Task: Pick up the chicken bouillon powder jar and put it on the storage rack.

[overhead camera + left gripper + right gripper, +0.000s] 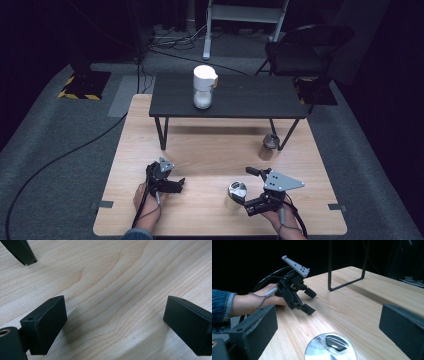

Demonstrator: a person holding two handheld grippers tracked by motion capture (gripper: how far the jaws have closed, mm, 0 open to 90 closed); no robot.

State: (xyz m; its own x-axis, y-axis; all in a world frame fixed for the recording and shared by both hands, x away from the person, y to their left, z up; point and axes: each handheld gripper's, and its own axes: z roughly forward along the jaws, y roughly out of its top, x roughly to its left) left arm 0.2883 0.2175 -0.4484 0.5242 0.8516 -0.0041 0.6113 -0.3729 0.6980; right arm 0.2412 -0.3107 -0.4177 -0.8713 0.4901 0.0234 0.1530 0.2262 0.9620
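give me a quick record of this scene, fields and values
right tongs: open, jaws either side of the metal cup, not touching it
left tongs: open, nothing between the jaws, low over the wooden table
second cup: by a leg of the small black table
white jar: upright on the small black table

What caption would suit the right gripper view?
Open right claw approaching a shiny metal cup, left claw resting beyond on the wooden table.

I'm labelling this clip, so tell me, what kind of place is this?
Probably a recording studio or lab set-up, not a home: dark surroundings, loose cables on grey carpet, hazard-striped tape, a folding chair, and a light wooden table lit for filming.
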